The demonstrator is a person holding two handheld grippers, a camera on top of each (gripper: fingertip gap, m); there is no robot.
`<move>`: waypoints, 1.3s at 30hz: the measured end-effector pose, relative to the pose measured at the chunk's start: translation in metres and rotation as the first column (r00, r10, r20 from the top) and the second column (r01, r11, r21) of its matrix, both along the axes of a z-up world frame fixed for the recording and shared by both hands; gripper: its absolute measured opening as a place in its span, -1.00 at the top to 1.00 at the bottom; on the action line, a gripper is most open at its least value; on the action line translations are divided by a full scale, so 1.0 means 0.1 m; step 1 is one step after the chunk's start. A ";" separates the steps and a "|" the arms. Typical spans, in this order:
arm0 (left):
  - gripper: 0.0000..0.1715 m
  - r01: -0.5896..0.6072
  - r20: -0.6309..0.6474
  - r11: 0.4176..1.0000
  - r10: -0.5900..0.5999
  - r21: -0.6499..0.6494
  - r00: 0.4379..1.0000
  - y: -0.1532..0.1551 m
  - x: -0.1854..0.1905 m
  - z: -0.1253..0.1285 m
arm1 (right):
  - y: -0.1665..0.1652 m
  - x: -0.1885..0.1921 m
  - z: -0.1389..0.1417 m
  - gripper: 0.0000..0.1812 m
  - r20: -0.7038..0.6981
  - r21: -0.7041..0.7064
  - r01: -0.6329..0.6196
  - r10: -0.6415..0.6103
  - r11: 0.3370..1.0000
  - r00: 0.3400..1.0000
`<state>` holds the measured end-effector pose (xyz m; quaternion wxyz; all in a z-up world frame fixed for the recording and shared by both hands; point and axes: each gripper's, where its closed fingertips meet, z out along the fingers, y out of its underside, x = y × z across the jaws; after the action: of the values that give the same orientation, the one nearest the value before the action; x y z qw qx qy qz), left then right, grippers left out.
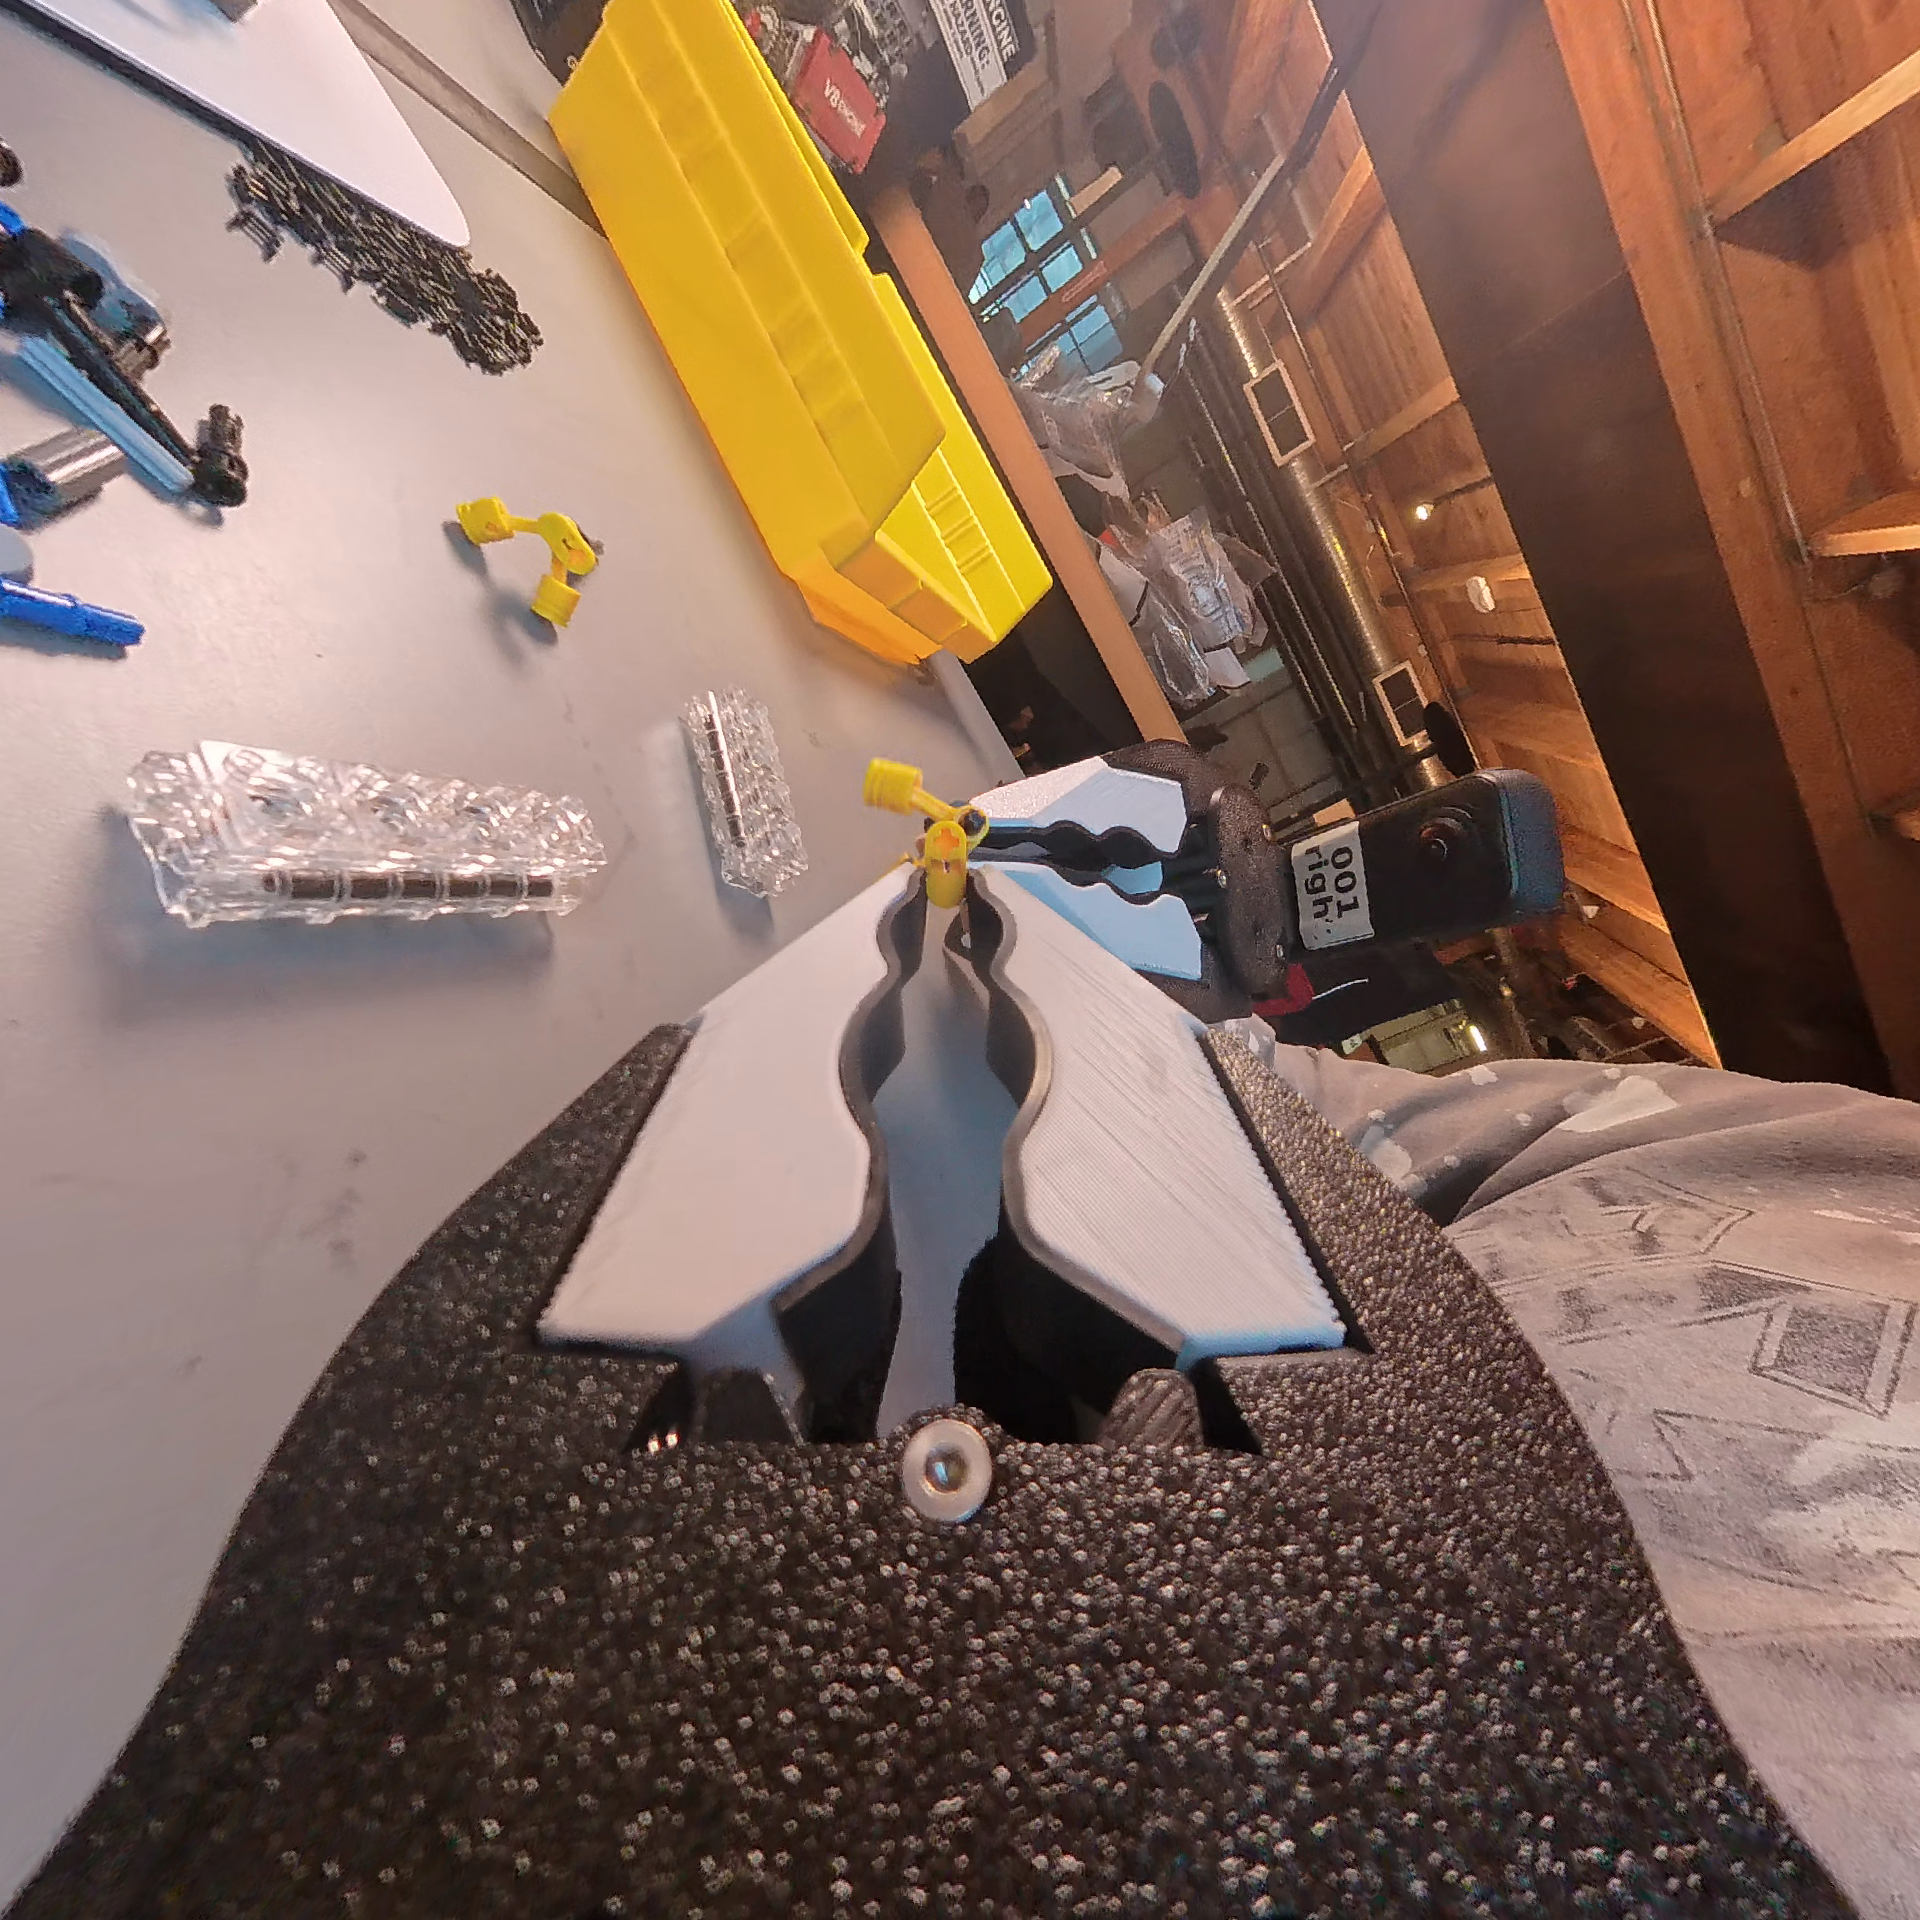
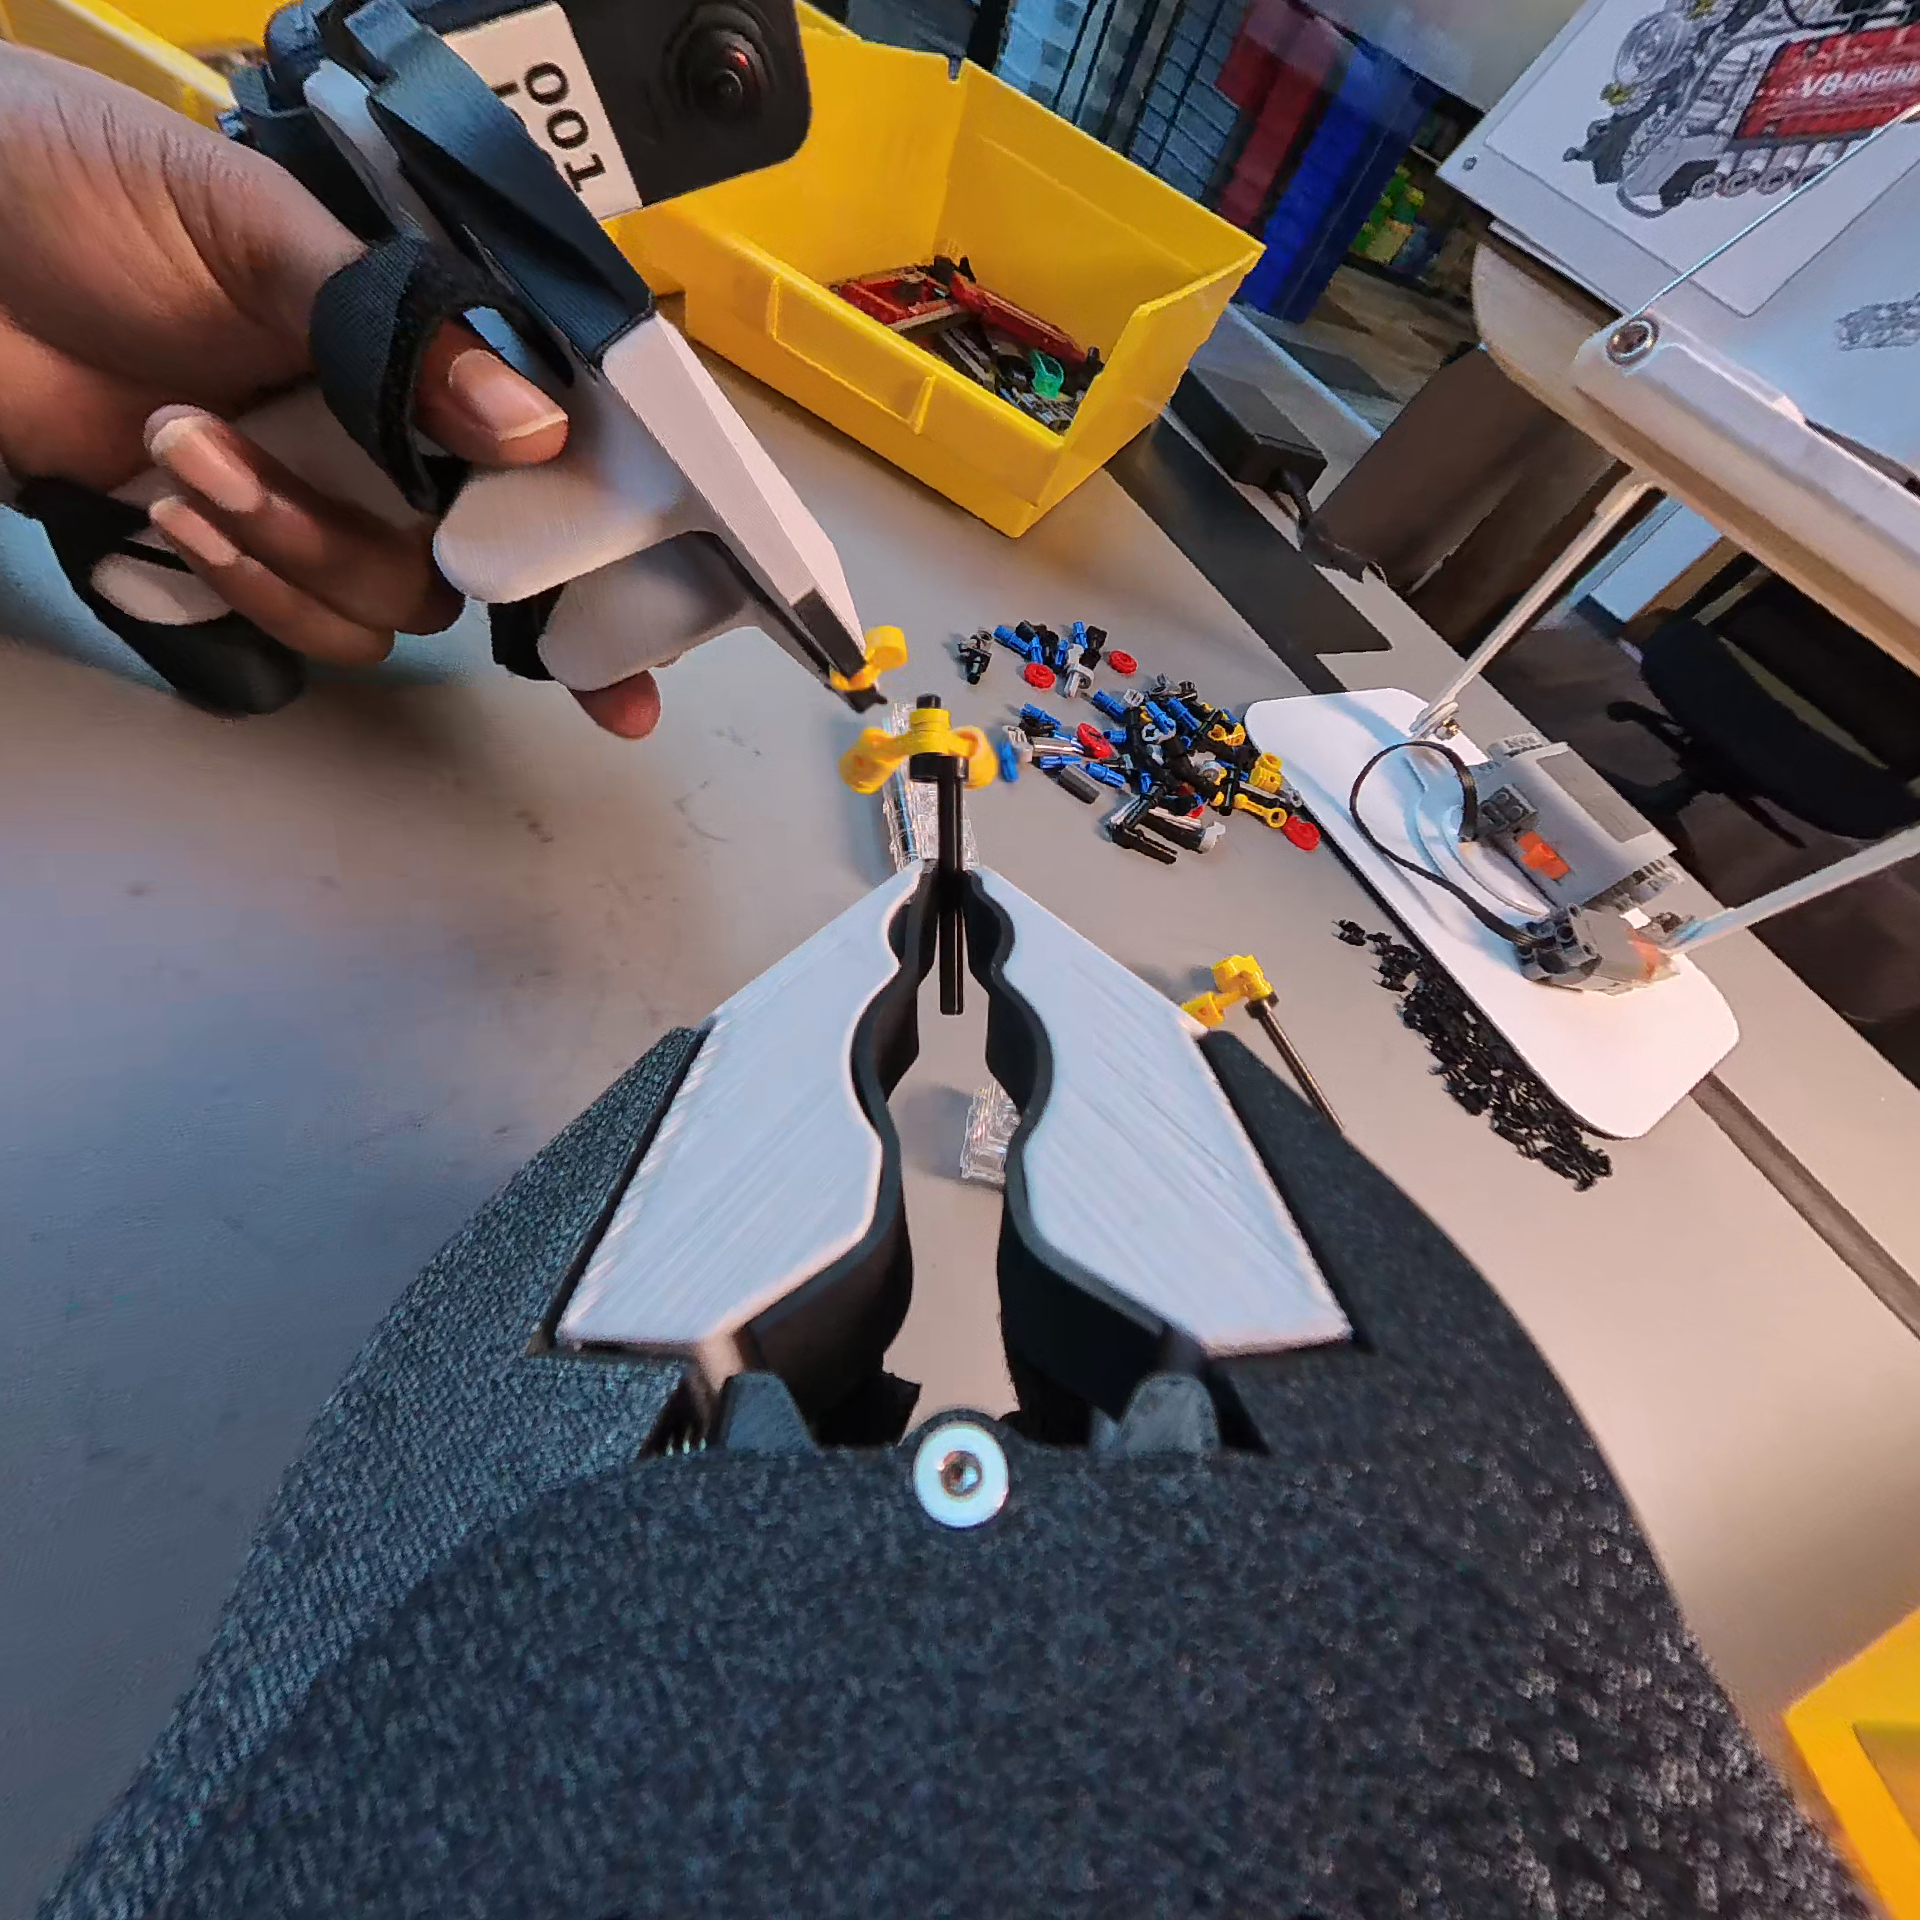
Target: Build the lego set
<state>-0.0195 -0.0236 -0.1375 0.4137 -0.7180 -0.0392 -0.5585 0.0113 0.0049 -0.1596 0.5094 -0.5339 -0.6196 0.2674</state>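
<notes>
Fingers of the left gripper [image 2: 857, 675] are closed on a small yellow connector piece [image 2: 881, 652], held above the grey counter [image 2: 312, 935]. Just beside it, a black axle [image 2: 950, 831] carrying yellow piston-like pieces [image 2: 920, 743] is clamped in the right gripper [image 2: 943, 894], whose fingers are narrowed around it. Farther right, a heap of small building parts [image 2: 1143, 748] and a yellow bin [image 2: 935, 312] are seen.

We see pale grey fingers [image 2: 774, 1132] with black pads on speckled black mounts. The right gripper [image 2: 943, 894] clamps a black axle [image 2: 950, 883] carrying yellow connectors [image 2: 914, 748]. The left gripper [image 1: 943, 902] pinches a yellow piece [image 1: 943, 857]. The bin [image 2: 1049, 197] is bright yellow, holding red, black and green parts. A blue, black, red and yellow pile [image 2: 1143, 738] lies on the grey table [image 2: 312, 935], beside a white plate [image 2: 1621, 1060] and clear blocks [image 1: 364, 831]. The sleeve [image 1: 1662, 1299] is grey with a geometric pattern.
</notes>
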 end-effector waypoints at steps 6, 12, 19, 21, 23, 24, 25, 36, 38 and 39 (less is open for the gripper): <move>0.91 -0.013 0.030 0.999 0.012 0.041 0.999 0.01 -0.05 0.10 | -0.01 -0.02 0.07 0.95 -0.034 -0.038 -0.001 0.000 0.999 0.999; 0.91 0.008 0.051 0.997 -0.012 0.083 0.999 -0.02 -0.01 0.17 | -0.10 -0.07 0.12 0.95 -0.040 -0.024 -0.032 0.031 0.999 0.999; 0.91 0.038 0.005 0.990 -0.039 0.135 0.999 -0.05 0.04 0.21 | -0.16 -0.09 0.14 0.95 -0.043 -0.016 -0.055 0.054 0.998 0.998; 0.91 0.041 0.010 0.989 -0.042 0.146 0.999 -0.05 0.05 0.22 | -0.16 -0.09 0.14 0.95 -0.039 -0.007 -0.060 0.060 0.998 0.997; 0.91 0.046 -0.019 0.987 -0.043 0.157 0.999 -0.05 0.06 0.20 | -0.18 -0.08 0.13 0.95 -0.036 0.000 -0.066 0.066 0.998 0.997; 0.91 0.049 -0.040 0.985 -0.043 0.165 0.998 -0.05 0.07 0.20 | -0.18 -0.08 0.13 0.95 -0.035 0.002 -0.069 0.069 0.998 0.997; 0.91 0.055 -0.058 0.983 -0.045 0.177 0.997 -0.05 0.08 0.20 | -0.18 -0.08 0.13 0.95 -0.034 0.000 -0.072 0.072 0.997 0.997; 0.91 0.084 -0.236 0.960 -0.020 0.267 0.972 -0.08 0.14 0.20 | -0.23 -0.02 0.16 0.95 -0.061 0.013 -0.121 0.122 0.993 0.991; 0.91 0.108 -0.312 0.948 -0.009 0.301 0.950 -0.10 0.18 0.19 | -0.25 -0.01 0.19 0.95 -0.068 0.020 -0.130 0.131 0.991 0.989; 0.91 0.111 -0.339 0.941 0.004 0.319 0.941 -0.10 0.19 0.20 | -0.26 -0.01 0.19 0.95 -0.071 0.026 -0.137 0.138 0.990 0.988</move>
<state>-0.0007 -0.0335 -0.1177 0.5140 -0.7228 0.1465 -0.4380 0.0104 -0.0214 -0.1406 0.5174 -0.4745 -0.6388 0.3147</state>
